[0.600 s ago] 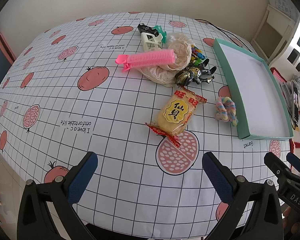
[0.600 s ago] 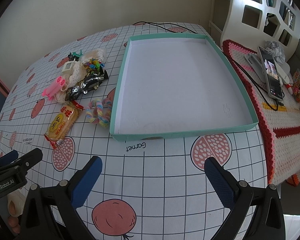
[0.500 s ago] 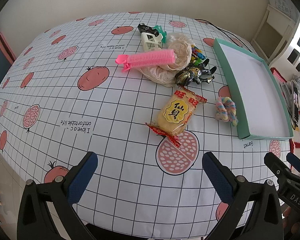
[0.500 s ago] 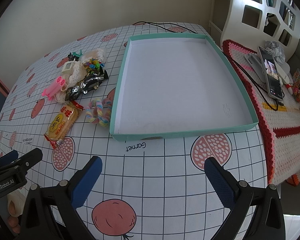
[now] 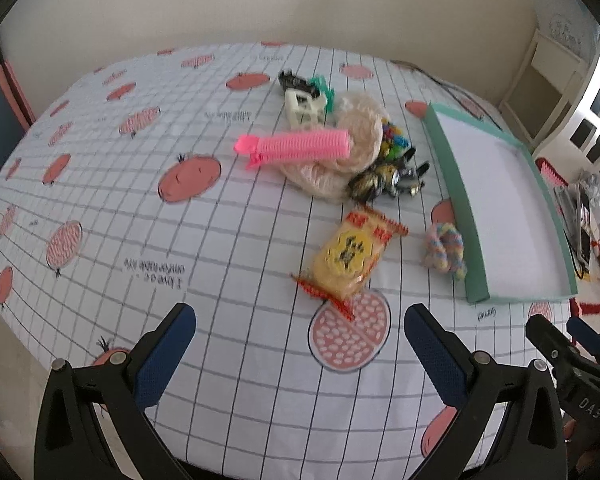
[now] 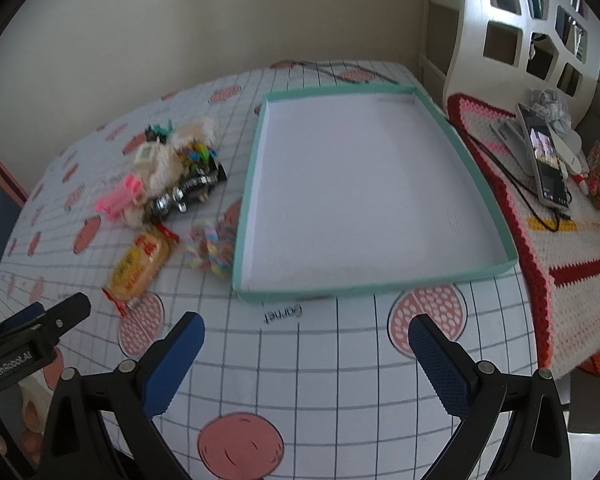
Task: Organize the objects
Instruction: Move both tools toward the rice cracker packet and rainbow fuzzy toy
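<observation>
Claws are seen nearest in both views, each held above the near edge of the table (image 5: 100,216), which is covered by a grid cloth printed with red fruit. The left claw (image 5: 300,350) is spread wide, and nothing is held between its blue pads. The right claw (image 6: 306,354) is spread just as wide and is likewise empty.

Beyond the left claw, a yellow snack packet (image 5: 350,258) with red crimped ends is laid flat, its near end touching a printed pomegranate half. Just to its right, a pastel braided hair tie (image 5: 444,246) is found lying against the outer wall of the teal tray (image 6: 252,184).

Farther back, a shiny dark wrapped item (image 5: 388,178) is set beside a cream lace scrunchie (image 5: 352,148), across which a pink hair roller (image 5: 296,146) is laid. Small multicoloured clips (image 5: 394,140) are bunched behind the scrunchie. A white hair claw clip (image 5: 304,106) is placed farther still, with a black clip (image 5: 294,80) and a green clip (image 5: 324,84) just behind it.

The tray's white floor is bare. To its right, a phone (image 6: 544,162) is rested on a crocheted mat (image 6: 560,264).
</observation>
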